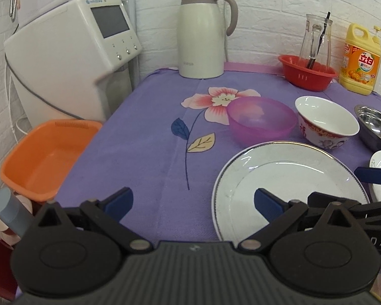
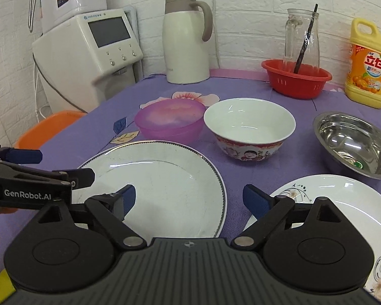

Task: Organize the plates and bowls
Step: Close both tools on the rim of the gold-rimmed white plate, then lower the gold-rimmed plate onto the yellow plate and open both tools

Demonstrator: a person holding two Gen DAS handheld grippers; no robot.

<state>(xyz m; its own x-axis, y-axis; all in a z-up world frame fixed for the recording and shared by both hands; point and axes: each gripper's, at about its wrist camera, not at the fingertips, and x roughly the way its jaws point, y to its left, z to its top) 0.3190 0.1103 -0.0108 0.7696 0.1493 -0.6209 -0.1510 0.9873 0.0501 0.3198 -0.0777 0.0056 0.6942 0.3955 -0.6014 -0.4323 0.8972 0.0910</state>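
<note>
Plates and bowls sat spread over a purple flowered tablecloth, none yet stacked. Your left gripper hovered with jaws wide and empty, its right finger above the grey-rimmed white plate at about 4 o'clock in the left wrist view. Your right gripper was likewise spread wide, holding nothing, poised over the gap between that plate and a floral-edged plate at 4 o'clock in its view. Behind the plates, from 10 to 3 o'clock, stood a translucent pink bowl, a red-patterned white bowl and a steel bowl, close together but apart. The likely step was lifting one plate onto the other. You would have done well to pinch the rim with one finger under the lip, since glazed ware looked slippery, and to keep the plate level. You should have kept the two grippers from crossing, as the left one's fingers already reached over the grey-rimmed plate in the right wrist view.
</note>
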